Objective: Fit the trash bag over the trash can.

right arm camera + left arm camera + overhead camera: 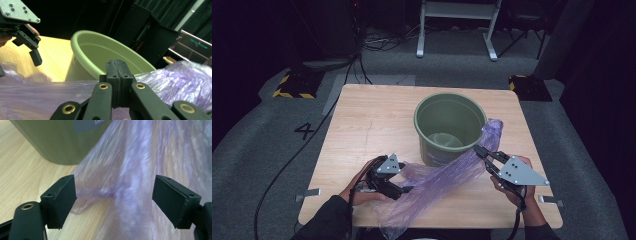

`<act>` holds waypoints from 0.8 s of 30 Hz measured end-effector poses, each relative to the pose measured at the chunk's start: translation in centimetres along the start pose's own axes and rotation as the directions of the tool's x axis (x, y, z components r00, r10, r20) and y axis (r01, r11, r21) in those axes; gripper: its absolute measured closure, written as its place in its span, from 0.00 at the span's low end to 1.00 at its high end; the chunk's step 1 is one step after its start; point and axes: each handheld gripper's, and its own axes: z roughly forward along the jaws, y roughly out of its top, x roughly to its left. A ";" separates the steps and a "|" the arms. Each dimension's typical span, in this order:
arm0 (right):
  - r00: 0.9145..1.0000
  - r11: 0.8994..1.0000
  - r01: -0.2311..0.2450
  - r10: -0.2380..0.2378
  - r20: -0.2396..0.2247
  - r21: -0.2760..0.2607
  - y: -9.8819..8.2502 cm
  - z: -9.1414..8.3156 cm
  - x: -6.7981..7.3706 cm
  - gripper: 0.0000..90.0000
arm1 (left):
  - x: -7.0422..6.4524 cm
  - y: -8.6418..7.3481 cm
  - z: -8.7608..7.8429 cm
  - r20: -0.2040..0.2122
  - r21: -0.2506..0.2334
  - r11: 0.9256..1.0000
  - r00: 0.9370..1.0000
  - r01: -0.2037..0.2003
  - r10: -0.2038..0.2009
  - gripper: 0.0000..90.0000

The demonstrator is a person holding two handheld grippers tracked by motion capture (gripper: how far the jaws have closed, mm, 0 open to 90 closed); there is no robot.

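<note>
Your right gripper [482,151] has its jaws clenched on the purple plastic bag [437,182], pinching the film near its upper end just beside the green bucket [450,127]; in the right gripper view the two black jaws press flat together with the purple film [175,75] bunched around them and the bucket's pale green rim [100,42] right behind. From that grip the bag slopes down and across the desk [362,125] toward you, touching the bucket's near wall and spreading out in loose folds that reach the desk's near edge. Your left gripper [404,190] sits low at the bag's lower part with its jaws released: in the left gripper view they stand wide apart, the purple film [130,182] lying between them on the wood without either pad pressing on it, and the bucket's wall [60,142] is close ahead. The bucket stands upright near the middle of the desk, toward the far side
</note>
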 end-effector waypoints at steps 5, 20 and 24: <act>1.000 1.000 0.016 -0.016 -0.023 -0.011 1.5 0.6 -0.1 1.00 | -0.5 1.0 -1.0 0.022 -0.052 0.999 1.000 0.011 -0.010 0.20; 0.992 0.994 0.102 -0.099 -0.084 0.036 4.3 6.1 -1.5 1.00 | -3.9 4.6 -1.7 0.100 -0.127 0.987 0.989 -0.098 0.111 0.18; 0.989 0.992 0.120 -0.115 -0.090 0.049 4.8 7.3 -1.6 1.00 | -4.8 5.2 -0.8 0.060 -0.092 0.986 0.988 -0.139 0.145 0.17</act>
